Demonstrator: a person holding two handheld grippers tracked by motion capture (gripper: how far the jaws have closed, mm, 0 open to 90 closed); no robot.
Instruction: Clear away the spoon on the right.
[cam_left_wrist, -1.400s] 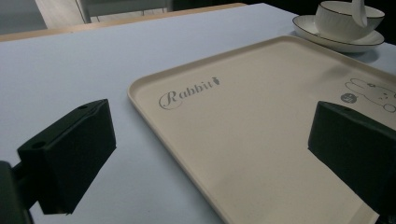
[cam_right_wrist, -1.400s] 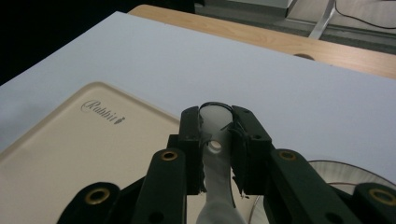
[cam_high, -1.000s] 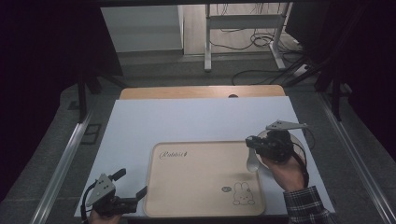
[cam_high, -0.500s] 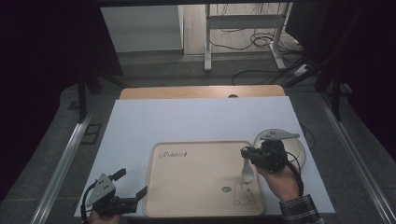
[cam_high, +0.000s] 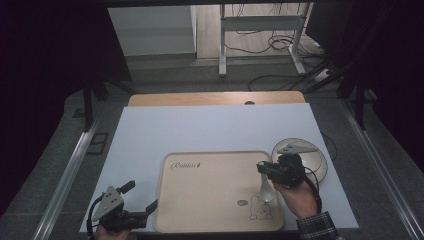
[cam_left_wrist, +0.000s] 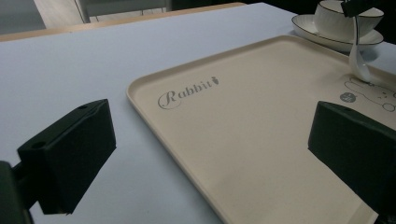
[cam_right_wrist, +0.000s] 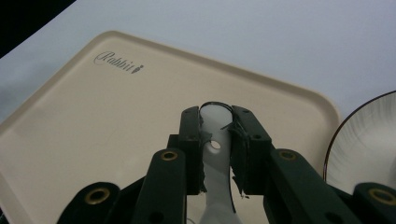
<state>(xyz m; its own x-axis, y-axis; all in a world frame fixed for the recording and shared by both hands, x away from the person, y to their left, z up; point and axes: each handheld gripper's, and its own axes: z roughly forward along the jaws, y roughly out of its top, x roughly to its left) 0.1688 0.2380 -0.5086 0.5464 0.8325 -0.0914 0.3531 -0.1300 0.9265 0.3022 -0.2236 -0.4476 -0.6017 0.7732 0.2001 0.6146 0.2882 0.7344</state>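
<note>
The right gripper (cam_high: 264, 169) has its jaws clamped on the handle of a white spoon (cam_high: 267, 192), whose bowl end touches the tray (cam_high: 210, 200) by the rabbit drawing (the handle tilts up toward the jaws). A plate (cam_high: 320, 159) sits just right of the tray. The left gripper (cam_high: 141, 201) rests at the tray's near-left corner, jaws wide apart, holding nothing.
</note>
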